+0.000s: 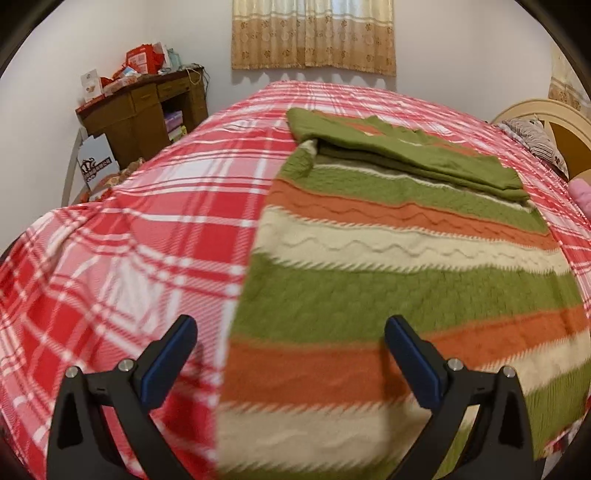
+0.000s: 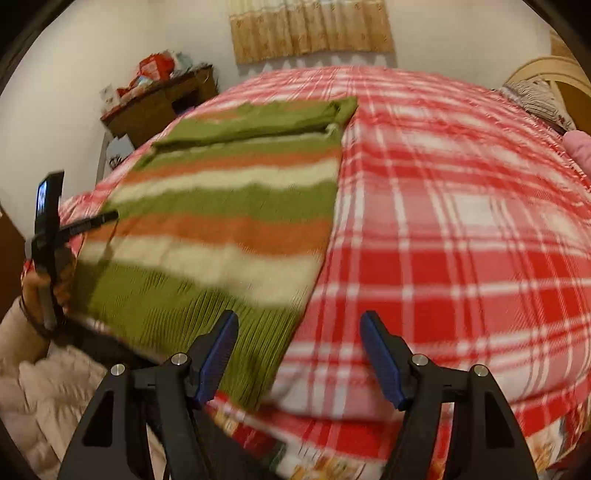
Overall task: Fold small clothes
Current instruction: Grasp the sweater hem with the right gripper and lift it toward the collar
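Note:
A striped knit sweater [image 1: 388,273] in green, orange and cream lies flat on the red plaid bed cover [image 1: 147,221], with its green sleeves folded across the far end. My left gripper [image 1: 290,332] is open and empty, hovering over the sweater's near left edge. In the right wrist view the sweater [image 2: 229,206] lies left of centre. My right gripper [image 2: 299,325] is open and empty above the sweater's near right corner, by the ribbed hem. The left gripper [image 2: 51,229] shows at the far left there, in the person's hand.
A brown wooden desk [image 1: 144,110] piled with red boxes stands at the back left by the wall. A curtain [image 1: 314,33] hangs behind the bed. A cream headboard [image 1: 546,122] and a pillow are at the right. A pink item [image 2: 580,147] lies at the right edge.

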The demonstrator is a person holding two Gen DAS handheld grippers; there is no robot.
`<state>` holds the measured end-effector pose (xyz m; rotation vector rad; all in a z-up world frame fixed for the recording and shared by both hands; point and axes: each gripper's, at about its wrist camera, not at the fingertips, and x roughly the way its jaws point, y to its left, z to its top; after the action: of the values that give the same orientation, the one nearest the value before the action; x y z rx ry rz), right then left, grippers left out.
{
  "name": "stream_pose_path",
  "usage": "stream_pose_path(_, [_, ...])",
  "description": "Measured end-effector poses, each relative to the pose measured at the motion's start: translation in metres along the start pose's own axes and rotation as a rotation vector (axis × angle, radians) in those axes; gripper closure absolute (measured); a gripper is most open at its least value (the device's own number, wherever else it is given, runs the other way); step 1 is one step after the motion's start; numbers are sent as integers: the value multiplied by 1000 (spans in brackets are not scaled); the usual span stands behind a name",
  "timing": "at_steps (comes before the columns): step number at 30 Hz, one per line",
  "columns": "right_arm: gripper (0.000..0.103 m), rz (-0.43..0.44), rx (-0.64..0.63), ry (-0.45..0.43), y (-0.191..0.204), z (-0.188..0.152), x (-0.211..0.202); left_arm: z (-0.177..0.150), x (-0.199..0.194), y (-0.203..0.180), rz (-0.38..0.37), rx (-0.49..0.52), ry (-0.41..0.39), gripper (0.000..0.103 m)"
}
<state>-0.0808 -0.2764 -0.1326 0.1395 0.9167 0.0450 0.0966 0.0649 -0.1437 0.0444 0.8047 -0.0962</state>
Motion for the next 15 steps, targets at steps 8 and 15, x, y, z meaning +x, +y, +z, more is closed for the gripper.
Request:
stream_pose_path(8, [47, 41, -5, 9, 25, -15, 18, 2, -11, 8, -5, 4, -26, 0])
stream_pose_path(15, [61, 108, -18, 66, 40, -19, 20, -8, -28, 10, 16, 92, -71, 0])
